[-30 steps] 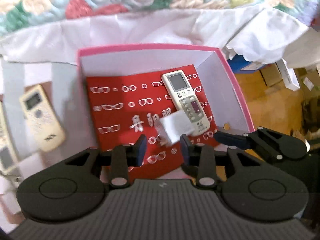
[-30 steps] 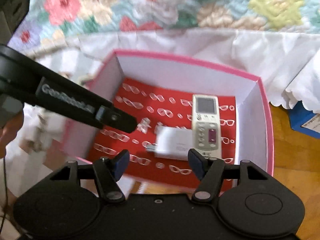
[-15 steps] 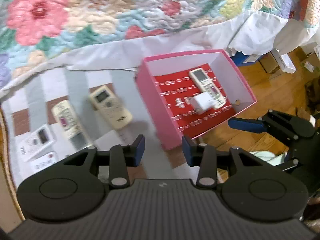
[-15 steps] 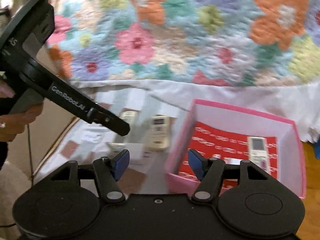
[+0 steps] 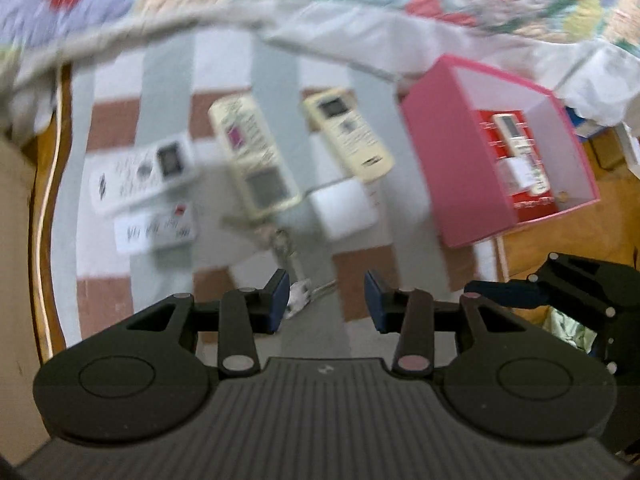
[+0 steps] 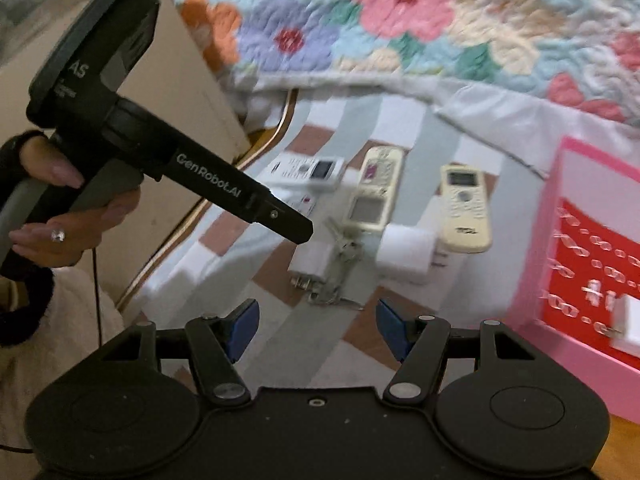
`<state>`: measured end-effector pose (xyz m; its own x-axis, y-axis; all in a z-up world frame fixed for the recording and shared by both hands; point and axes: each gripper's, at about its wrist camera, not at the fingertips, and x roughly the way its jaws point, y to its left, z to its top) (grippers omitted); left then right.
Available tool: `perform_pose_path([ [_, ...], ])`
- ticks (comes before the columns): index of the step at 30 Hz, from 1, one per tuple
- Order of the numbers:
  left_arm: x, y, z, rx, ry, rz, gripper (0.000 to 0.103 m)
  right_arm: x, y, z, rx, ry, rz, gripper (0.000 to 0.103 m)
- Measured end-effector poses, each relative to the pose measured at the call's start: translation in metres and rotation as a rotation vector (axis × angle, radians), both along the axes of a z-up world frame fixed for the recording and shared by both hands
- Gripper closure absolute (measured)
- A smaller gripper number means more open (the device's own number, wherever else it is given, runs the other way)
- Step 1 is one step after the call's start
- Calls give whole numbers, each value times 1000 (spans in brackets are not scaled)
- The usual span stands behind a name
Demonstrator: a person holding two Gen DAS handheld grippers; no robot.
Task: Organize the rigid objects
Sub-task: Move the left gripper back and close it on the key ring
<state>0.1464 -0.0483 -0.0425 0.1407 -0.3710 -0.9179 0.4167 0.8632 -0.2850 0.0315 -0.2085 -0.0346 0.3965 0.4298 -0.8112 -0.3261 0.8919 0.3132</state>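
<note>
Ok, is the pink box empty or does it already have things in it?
Not empty. The pink box holds a remote and a white block on its red floor.

Looks like a bedroom in someone's home. There's a flowery quilted bedspread (image 6: 420, 28) over a white sheet (image 5: 460, 44), a striped and checked cloth (image 5: 168, 80) spread on a low wooden surface, wood flooring (image 5: 616, 216), and household AC remotes (image 6: 464, 208) lying around next to a pink box (image 5: 452, 168).
</note>
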Motion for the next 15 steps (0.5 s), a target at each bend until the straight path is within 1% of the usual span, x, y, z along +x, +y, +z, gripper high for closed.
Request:
perform_pose_path([
  [2, -1, 10, -14, 0, 29, 38, 63, 4, 10, -13, -20, -6, 22, 33],
  [5, -4, 22, -37, 13, 71, 101, 63, 8, 30, -32, -88, -25, 90, 33],
  [7, -8, 26, -53, 14, 102, 133, 64, 9, 43, -43, -144, -48, 153, 34],
  [9, -9, 31, -68, -12, 139, 163, 65, 9, 56, -53, -193, -80, 218, 34],
  [11, -10, 32, -82, 1, 152, 201, 65, 10, 66, -66, -228, -106, 268, 34],
  [13, -10, 32, -93, 12, 155, 234, 65, 13, 72, -78, -262, -142, 276, 34],
  [15, -8, 33, -104, 4, 171, 266, 65, 19, 75, -88, -270, -147, 272, 34],
])
